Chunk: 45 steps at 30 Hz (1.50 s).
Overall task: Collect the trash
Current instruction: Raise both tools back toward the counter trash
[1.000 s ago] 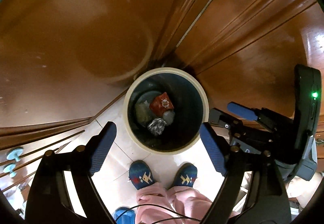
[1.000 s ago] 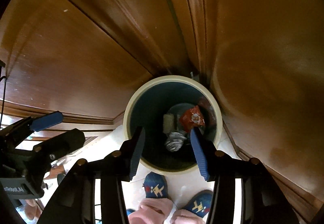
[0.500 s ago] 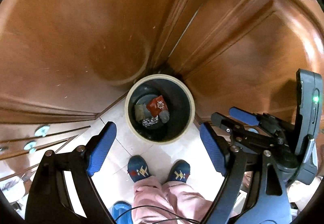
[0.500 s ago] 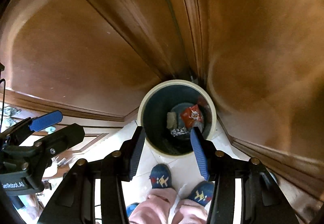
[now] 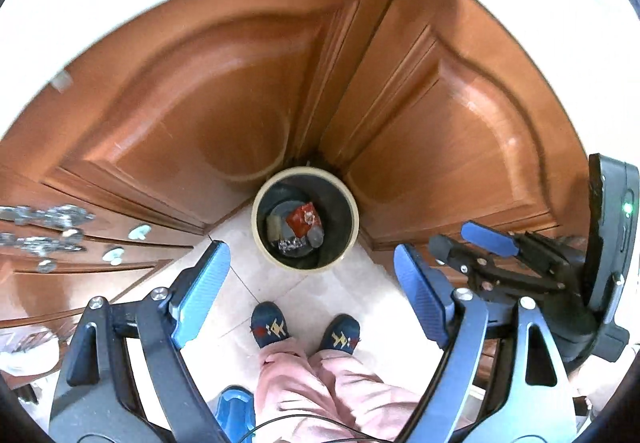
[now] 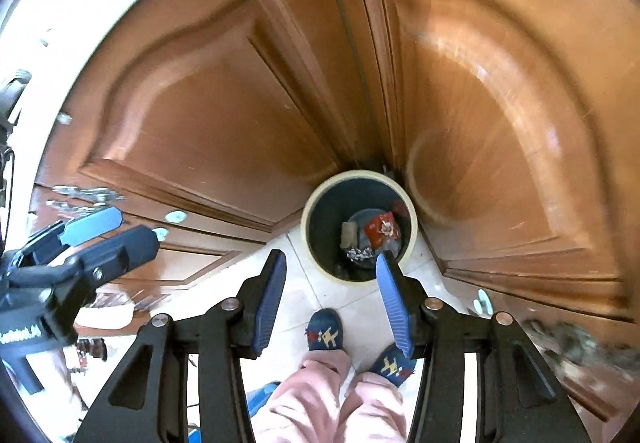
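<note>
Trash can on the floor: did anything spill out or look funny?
Nothing stands out. The trash can stands upright in the cabinet corner, with the red wrapper and crumpled foil inside it. No spilled trash shows on the floor tiles around it.

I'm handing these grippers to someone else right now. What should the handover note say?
Left gripper: open, empty, above the floor.
Right gripper: open, empty.
Round cream-rimmed dark bin stands in the corner of the wooden cabinet doors.
Done: red wrapper, crumpled foil and other scraps lie inside the bin.
Left: no loose trash is visible on the floor tiles; look elsewhere.
</note>
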Each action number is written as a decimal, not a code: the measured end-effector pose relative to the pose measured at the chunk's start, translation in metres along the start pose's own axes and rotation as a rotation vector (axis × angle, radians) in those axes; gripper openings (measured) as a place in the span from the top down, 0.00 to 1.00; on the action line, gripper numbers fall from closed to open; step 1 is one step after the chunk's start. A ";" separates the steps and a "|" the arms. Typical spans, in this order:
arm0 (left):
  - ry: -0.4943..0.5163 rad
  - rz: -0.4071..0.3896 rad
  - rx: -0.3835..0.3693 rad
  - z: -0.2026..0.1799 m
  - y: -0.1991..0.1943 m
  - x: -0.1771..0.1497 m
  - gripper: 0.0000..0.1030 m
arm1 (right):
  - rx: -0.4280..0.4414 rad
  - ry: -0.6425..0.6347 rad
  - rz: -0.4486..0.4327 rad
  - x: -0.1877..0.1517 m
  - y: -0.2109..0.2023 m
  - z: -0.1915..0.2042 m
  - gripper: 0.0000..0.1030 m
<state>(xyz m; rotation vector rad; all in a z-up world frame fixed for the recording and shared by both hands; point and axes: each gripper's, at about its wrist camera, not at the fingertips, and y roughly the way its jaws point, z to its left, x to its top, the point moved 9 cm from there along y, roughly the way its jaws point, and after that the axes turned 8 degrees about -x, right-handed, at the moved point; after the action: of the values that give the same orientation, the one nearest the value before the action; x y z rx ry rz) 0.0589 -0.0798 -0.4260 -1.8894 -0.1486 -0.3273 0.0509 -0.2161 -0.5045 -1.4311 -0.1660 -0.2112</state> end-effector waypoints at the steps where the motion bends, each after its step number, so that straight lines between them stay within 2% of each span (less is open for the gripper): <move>1: 0.000 -0.014 -0.002 -0.003 -0.012 0.004 0.20 | 0.002 -0.006 -0.007 0.001 -0.011 0.002 0.54; 13: 0.073 -0.185 0.047 -0.052 -0.142 0.044 0.20 | 0.038 -0.049 -0.171 0.033 -0.167 0.016 0.54; 23: 0.129 -0.376 0.093 -0.091 -0.245 0.083 0.20 | 0.065 -0.120 -0.376 0.074 -0.290 0.020 0.54; 30: 0.209 -0.481 0.170 -0.117 -0.301 0.109 0.20 | 0.080 -0.132 -0.480 0.104 -0.350 0.021 0.54; 38: 0.350 -0.489 0.227 -0.137 -0.344 0.157 0.20 | 0.058 -0.117 -0.552 0.158 -0.396 0.023 0.54; 43: 0.412 -0.466 0.218 -0.132 -0.348 0.205 0.20 | 0.009 -0.099 -0.583 0.201 -0.400 0.022 0.39; 45: 0.429 -0.444 0.202 -0.125 -0.342 0.227 0.20 | -0.017 -0.089 -0.601 0.221 -0.397 0.021 0.37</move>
<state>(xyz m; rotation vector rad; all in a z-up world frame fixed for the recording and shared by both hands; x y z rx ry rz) 0.1671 -0.0950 -0.0111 -1.5354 -0.2981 -0.9730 0.1691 -0.2549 -0.0670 -1.3768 -0.6696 -0.6408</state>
